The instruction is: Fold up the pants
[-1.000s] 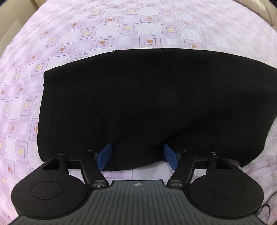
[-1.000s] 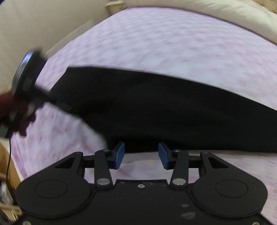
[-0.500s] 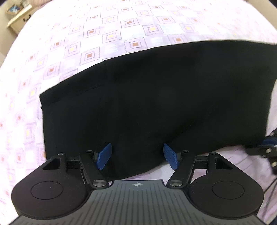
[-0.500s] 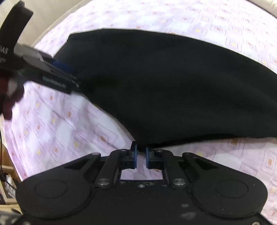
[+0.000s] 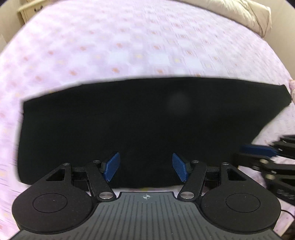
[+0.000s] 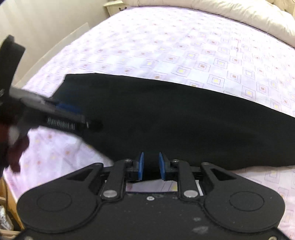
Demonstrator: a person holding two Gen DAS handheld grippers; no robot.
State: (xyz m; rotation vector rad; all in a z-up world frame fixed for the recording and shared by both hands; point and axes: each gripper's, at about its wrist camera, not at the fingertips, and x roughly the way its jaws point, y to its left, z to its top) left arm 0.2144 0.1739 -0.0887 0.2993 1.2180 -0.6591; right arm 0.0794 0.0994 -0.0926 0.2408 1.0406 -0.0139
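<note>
A bed (image 5: 129, 55) with a pale lilac sheet of small squares carried the black pants (image 5: 147, 120), which lay flat as one long dark band running side to side, its long axis crosswise to both claws.

At the left end of that band, the left claw (image 5: 145, 169) pointed steeply down over the near hem, its blue pads (image 5: 111, 169) set wide apart. Dark cloth showed between them, but the pads did not visibly press on it (its jaws had just eased slightly closer). The cloth lay directly ahead of and beneath it.

Further right, seen in its own view, the right claw (image 6: 150, 166) sat at the near edge of the pants (image 6: 175, 120), pads (image 6: 141, 166) narrow with a slim gap and no clear pinch on the fabric; its jaws had just been opening a little. A beige duvet (image 6: 221, 14) lay bunched at the far side.

Both claws stood at the near long edge, so the next fold would likely carry that edge away, across the short axis.
</note>
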